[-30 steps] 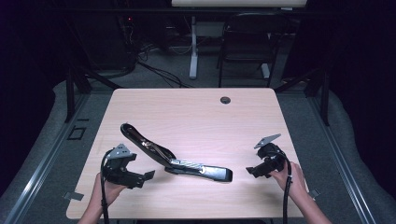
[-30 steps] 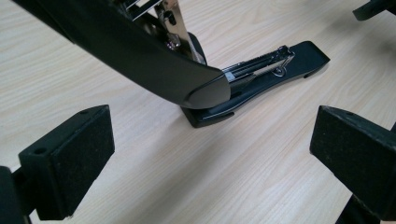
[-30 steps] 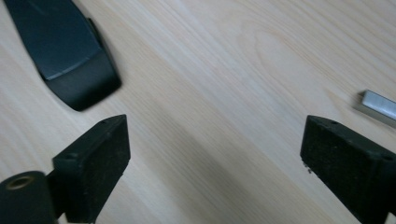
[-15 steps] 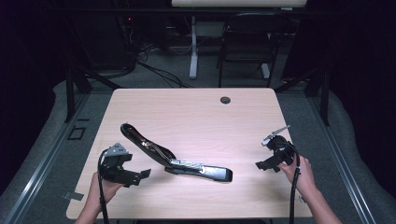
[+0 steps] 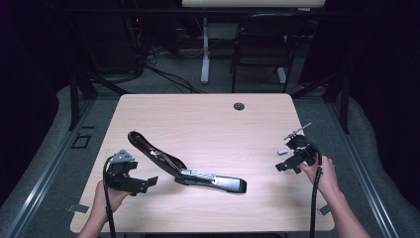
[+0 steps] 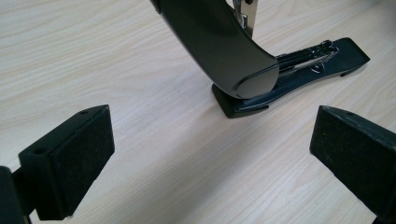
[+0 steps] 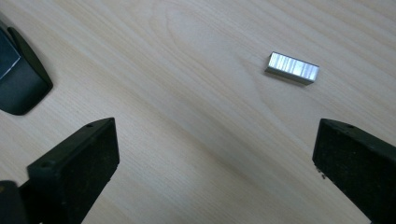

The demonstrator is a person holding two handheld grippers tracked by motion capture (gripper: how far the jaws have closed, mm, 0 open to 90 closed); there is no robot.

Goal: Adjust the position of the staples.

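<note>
A black stapler (image 5: 185, 169) lies swung open on the wooden table (image 5: 208, 124), its arm raised toward the left and its base toward the right. My left gripper (image 5: 141, 183) stands open just left of it; in the left gripper view the stapler's arm (image 6: 219, 46) and base (image 6: 299, 70) lie ahead of the wide-apart jaws. A small silver strip of staples (image 5: 282, 152) lies near the table's right side. My right gripper (image 5: 288, 166) is open beside it, and the right gripper view has the staples (image 7: 293, 67) ahead, nearer the right-hand jaw, untouched.
A round cable hole (image 5: 239, 106) sits near the table's far edge. A chair (image 5: 257, 44) and a desk leg (image 5: 204, 49) stand on the floor beyond. The stapler's end (image 7: 21, 79) shows at the left of the right gripper view.
My right gripper has moved away from me and to the right, closer to the staple strip. My left gripper has shifted slightly toward the near left. The stapler has stayed put.
</note>
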